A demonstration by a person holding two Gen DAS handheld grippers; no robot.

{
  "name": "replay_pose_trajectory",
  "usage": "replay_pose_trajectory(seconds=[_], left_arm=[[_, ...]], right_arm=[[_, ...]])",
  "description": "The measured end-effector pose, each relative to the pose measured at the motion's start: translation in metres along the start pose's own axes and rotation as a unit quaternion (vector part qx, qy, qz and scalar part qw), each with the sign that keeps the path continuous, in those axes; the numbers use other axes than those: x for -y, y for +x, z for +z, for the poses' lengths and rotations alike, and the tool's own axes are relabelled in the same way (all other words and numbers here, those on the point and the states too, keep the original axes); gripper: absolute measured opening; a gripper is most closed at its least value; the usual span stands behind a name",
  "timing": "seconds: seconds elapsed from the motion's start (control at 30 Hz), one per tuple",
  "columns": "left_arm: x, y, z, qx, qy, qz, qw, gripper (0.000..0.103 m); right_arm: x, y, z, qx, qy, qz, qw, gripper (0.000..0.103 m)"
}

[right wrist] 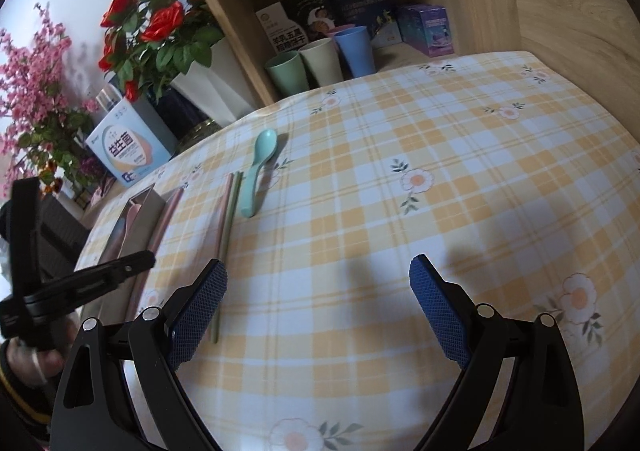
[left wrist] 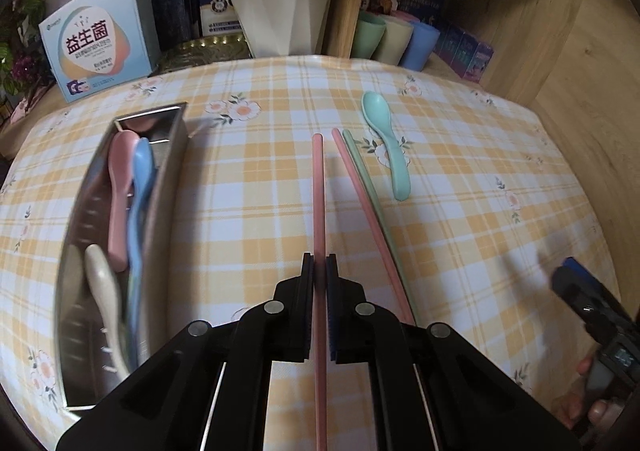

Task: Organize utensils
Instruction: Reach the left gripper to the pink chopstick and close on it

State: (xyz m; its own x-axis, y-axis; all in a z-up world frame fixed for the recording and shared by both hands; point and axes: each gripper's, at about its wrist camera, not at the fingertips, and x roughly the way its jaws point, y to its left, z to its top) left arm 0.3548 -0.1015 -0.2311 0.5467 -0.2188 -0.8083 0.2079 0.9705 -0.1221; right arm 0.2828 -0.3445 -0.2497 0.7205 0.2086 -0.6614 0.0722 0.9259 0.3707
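Note:
My left gripper (left wrist: 319, 265) is shut on a pink chopstick (left wrist: 319, 203) and holds it above the checked tablecloth. A second pink chopstick (left wrist: 370, 219) and a green chopstick (left wrist: 362, 171) lie side by side on the cloth to its right. A teal spoon (left wrist: 388, 145) lies beyond them. A metal utensil tray (left wrist: 162, 187) at the left holds a pink spoon (left wrist: 120, 187), a blue spoon (left wrist: 140, 187) and a cream spoon (left wrist: 102, 283). My right gripper (right wrist: 318, 283) is open and empty over the cloth; the teal spoon (right wrist: 256, 171) and the green chopstick (right wrist: 228, 227) lie to its left.
A white flower pot (left wrist: 286, 7), a blue box (left wrist: 98, 39) and pink flowers stand at the table's back. A wooden shelf holds pastel cups (right wrist: 320, 59) and boxes (right wrist: 426, 29). A wooden wall (left wrist: 592, 63) borders the right side. The left gripper (right wrist: 132, 267) shows at the right wrist view's left.

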Motion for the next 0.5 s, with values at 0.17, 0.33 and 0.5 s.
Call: replay_pose_trajectory(seconds=[0.17,0.33,0.5], left_arm=[[-0.015,-0.022,-0.004,0.012,-0.019,-0.016,0.9996,0.006],[-0.036,-0.039,-0.01,0.022,-0.046,-0.02,0.9985,0.006],[-0.05,-0.052,-0.012,0.045,-0.056,-0.019,0.9973,0.006]], right_arm=[[-0.017,0.004,-0.001,-0.006,-0.013,0.0,1.0,0.089],[-0.034,0.006,-0.005,-0.013,-0.026,0.0,1.0,0.088],[-0.046,0.009,-0.006,-0.024,-0.04,0.007,0.999,0.07]])
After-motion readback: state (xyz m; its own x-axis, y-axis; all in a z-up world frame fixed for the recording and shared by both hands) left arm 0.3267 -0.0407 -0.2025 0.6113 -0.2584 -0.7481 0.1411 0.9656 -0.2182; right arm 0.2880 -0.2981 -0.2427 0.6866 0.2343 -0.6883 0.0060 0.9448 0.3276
